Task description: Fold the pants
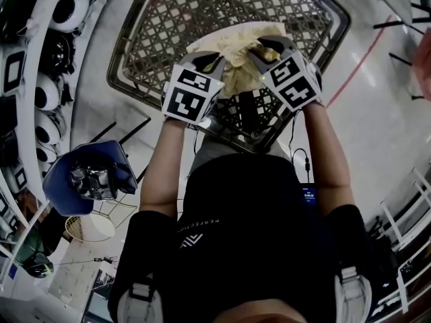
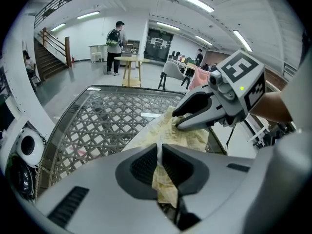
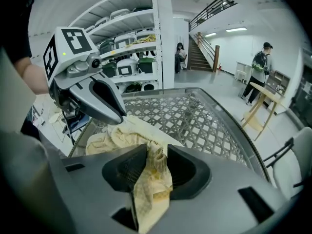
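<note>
The pale yellow pants [image 1: 236, 52] lie bunched near the front edge of a lattice-topped glass table [image 1: 135, 39]. In the head view both grippers reach into the cloth side by side. My left gripper [image 2: 160, 152] is shut on a thin fold of the pants [image 2: 183, 135]. My right gripper [image 3: 157, 156] has its jaws apart, and a thick bunch of the pants [image 3: 117, 135] hangs loose between them. The right gripper [image 2: 179, 122] shows in the left gripper view over the cloth. The left gripper [image 3: 119, 118] shows in the right gripper view at the cloth's far side.
White shelving [image 1: 60, 12] with round devices stands to the left, with a blue chair [image 1: 87, 173] beside it. A person with a backpack [image 2: 115, 35] stands by a wooden stand [image 2: 130, 62] far off. Stairs [image 3: 202, 57] rise at the back of the hall.
</note>
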A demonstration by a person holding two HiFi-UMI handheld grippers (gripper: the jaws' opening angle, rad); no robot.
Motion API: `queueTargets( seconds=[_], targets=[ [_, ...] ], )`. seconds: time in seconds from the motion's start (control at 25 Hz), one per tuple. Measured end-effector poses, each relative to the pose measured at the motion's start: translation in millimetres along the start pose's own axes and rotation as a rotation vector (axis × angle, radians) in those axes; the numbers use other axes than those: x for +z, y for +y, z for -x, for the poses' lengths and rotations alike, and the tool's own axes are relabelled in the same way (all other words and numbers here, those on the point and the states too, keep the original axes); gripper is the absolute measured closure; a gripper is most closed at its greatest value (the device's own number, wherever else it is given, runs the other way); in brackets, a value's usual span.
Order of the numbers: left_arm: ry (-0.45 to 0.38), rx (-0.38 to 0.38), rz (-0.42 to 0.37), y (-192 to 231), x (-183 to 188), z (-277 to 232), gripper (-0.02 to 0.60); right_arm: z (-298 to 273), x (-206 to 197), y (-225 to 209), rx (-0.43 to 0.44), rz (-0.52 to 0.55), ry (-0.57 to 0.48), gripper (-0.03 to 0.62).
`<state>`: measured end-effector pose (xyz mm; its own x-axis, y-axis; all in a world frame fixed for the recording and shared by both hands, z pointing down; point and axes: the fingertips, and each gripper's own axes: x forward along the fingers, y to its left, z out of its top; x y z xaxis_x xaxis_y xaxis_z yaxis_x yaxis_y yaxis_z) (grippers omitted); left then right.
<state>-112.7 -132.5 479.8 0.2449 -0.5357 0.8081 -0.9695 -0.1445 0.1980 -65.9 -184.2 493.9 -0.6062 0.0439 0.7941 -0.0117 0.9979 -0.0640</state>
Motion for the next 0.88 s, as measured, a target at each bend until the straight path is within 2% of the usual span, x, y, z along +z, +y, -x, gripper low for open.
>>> queueTargets(
  seconds=[0.32, 0.48, 0.6, 0.72, 0.8, 0.88],
  targets=[
    [-0.068, 0.061, 0.001, 15, 12, 10, 0.545, -9, 6, -14, -0.041, -0.025, -0.012, 0.453],
    [-0.059, 0.053, 0.01, 19, 7, 13, 0.545, -12, 8, -24, -0.086, -0.05, -0.031, 0.453],
    [-0.055, 0.02, 0.007, 11, 7, 15, 0.545, -6, 14, -32, -0.118, -0.073, -0.073, 0.453],
    [-0.036, -0.06, -0.013, -8, 8, 15, 0.551, 5, 20, -38, -0.14, -0.097, -0.107, 0.462],
    [-0.012, -0.121, -0.025, -23, 4, 10, 0.552, 12, 20, -39, -0.139, -0.11, -0.12, 0.473],
    [0.016, -0.147, -0.048, -31, -1, 2, 0.554, 17, 16, -36, -0.122, -0.123, -0.123, 0.478]
  ],
)
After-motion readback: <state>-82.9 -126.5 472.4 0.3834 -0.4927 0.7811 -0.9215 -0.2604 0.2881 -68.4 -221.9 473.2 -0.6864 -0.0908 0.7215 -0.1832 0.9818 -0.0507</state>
